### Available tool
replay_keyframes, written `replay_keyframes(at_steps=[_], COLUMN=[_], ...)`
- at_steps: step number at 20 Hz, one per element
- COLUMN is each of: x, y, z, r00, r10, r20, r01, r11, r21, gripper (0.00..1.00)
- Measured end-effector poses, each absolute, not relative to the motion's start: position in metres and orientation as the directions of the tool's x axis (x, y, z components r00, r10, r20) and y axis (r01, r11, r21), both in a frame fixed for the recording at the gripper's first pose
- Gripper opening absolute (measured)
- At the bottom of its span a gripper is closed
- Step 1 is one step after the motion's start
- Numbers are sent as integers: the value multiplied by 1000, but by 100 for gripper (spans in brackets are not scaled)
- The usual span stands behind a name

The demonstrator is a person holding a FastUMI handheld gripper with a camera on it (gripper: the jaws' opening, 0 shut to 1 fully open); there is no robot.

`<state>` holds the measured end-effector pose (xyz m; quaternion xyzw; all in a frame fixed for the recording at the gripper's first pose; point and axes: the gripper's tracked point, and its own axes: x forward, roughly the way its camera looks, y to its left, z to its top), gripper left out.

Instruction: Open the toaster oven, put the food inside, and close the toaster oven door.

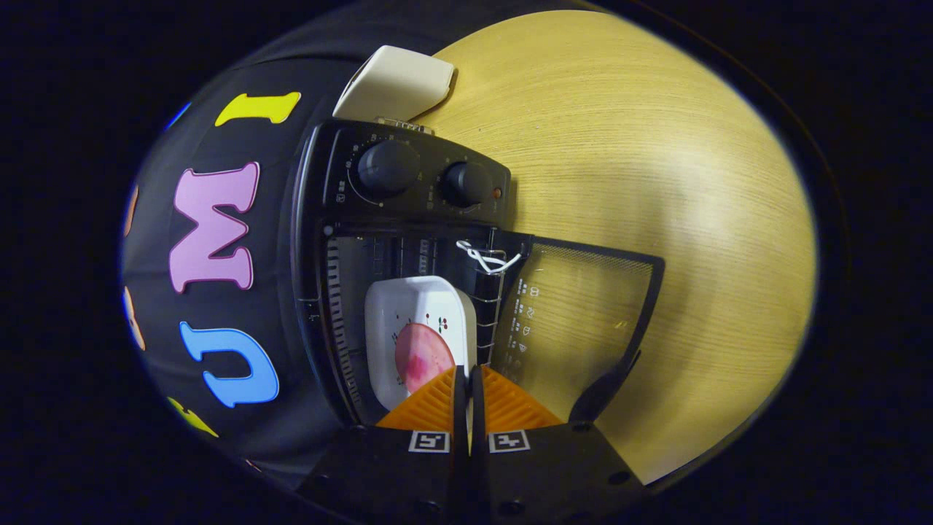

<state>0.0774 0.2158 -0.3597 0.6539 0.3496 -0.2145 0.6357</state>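
Bright, even light on the desk (619,146) with soft glare at its far right, oven (408,240) interior dim, fisheye bending edges, focus sharp.

A wooden table, a cream object and a dark cloth wall

Ahead of the gripper (467,379) and to its right we see a light wooden table (656,146) with a fine straight grain, and its bare top reaches far beyond the fingers. Far beyond the fingers, slightly to their left, a flat cream-coloured object (397,80) with rounded corners lies at the table's edge; we cannot tell what it is. To the left of the fingers hangs the black cloth wall (291,95) of the booth, touching the table's far side.
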Motion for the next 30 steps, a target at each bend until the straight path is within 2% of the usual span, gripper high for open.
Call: replay_keyframes(at_steps=[11, 14, 16, 17, 18, 19, 20, 21, 23, 30], x=[123, 123, 123, 121, 116, 111, 105, 97, 84, 49], y=[246, 250, 255, 255, 256, 256, 257, 254, 249, 220], z=[-376, -373, -369, -365, -361, -357, -356, -353, -346, -300], r00=[660, 678, 697, 704, 705, 705, 704, 701, 708, 722], r10=[120, 133, 149, 151, 162, 174, 185, 190, 202, 255], r20=[-742, -722, -701, -694, -691, -687, -686, -688, -677, -643], r01=[750, 734, 716, 710, 708, 705, 704, 703, 684, 518], r11=[-45, -86, -109, -105, -89, -72, -48, -23, 45, 417], r21=[660, 674, 689, 697, 701, 705, 709, 711, 728, 747], gripper=[5, 11, 29, 46, 53, 68, 73, 85, 99, 99])
